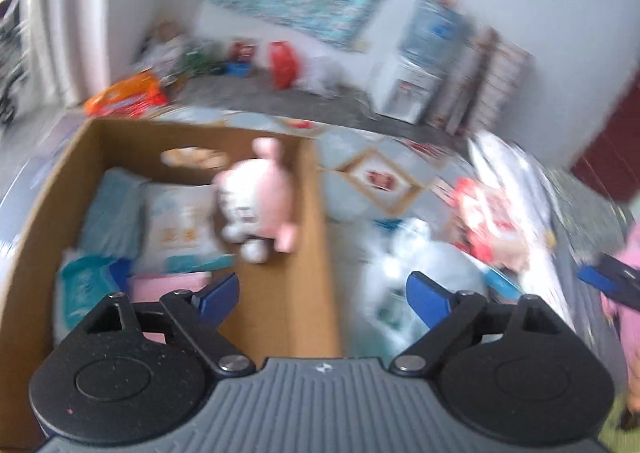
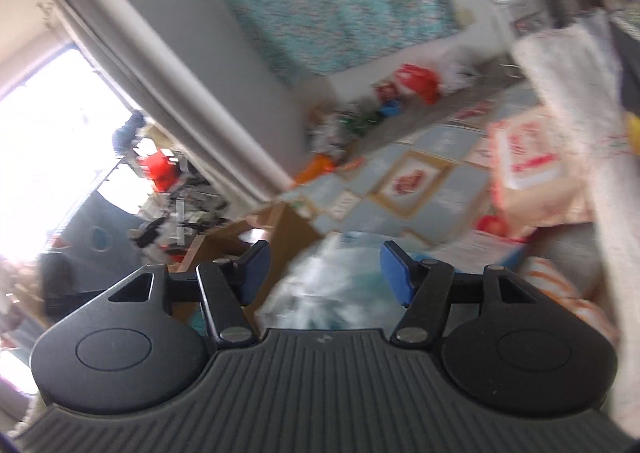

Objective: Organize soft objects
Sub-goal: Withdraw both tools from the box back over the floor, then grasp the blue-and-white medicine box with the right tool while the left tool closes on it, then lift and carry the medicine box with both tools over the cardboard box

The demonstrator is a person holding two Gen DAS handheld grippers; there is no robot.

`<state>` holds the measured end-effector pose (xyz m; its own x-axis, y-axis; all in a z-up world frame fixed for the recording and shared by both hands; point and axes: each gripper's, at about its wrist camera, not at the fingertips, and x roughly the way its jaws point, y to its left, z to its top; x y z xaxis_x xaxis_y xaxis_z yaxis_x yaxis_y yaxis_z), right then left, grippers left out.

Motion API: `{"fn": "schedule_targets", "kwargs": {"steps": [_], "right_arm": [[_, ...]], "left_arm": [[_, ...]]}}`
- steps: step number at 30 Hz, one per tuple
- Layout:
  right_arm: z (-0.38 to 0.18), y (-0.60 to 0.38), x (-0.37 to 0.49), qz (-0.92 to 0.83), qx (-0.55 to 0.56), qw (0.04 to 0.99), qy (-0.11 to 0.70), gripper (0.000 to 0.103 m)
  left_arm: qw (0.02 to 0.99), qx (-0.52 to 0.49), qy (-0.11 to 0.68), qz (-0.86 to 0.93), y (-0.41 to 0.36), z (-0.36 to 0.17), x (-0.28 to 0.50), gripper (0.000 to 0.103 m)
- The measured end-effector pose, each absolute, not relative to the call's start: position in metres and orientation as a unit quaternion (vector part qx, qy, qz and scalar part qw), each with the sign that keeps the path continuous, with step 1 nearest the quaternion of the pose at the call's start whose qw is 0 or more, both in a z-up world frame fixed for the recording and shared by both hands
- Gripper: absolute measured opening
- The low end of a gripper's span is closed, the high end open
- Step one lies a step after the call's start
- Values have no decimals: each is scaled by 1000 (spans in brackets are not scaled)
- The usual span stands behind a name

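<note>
On a patterned quilt (image 1: 372, 177), a cardboard box (image 1: 316, 221) holds a pink plush toy (image 1: 260, 197); left tongs (image 1: 322, 299) and right tongs (image 2: 324, 273) gape wide, empty.

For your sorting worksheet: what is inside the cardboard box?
Inside the cardboard box lie a pink-and-white plush toy, pale blue and white soft packs and something pink. The left claw covers the box's near end.

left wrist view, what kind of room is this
Probably a lived-in home room: a water dispenser by the wall, a patterned floor mat, and a cardboard box holding a pink plush toy.
</note>
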<state>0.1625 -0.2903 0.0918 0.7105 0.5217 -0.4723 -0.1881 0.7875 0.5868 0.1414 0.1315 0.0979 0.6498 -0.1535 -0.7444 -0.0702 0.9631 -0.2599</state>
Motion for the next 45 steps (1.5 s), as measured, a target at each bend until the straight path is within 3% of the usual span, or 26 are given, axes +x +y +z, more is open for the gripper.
{"fn": "schedule_targets", "kwargs": {"steps": [11,14,19,33,45], "right_arm": [[37,-324,167,156,257,880,369,60],[21,-332,173,174,285,859,389,60],[-2,-351,200,165,379,810,416,61],[-71,-370,283,104,465,716,510,62],[-78,-359,312,126,469,711,509,60]], "left_arm": [[890,24,440,-119,-9,75,184,91],[884,63,448,-120,-34,64,197,87],[867,29,483,-117,-48,55,236,76],[804,-49,576,-137,-80,4,338,75],[760,-47,623,-178,-95,-30,367,75]]}}
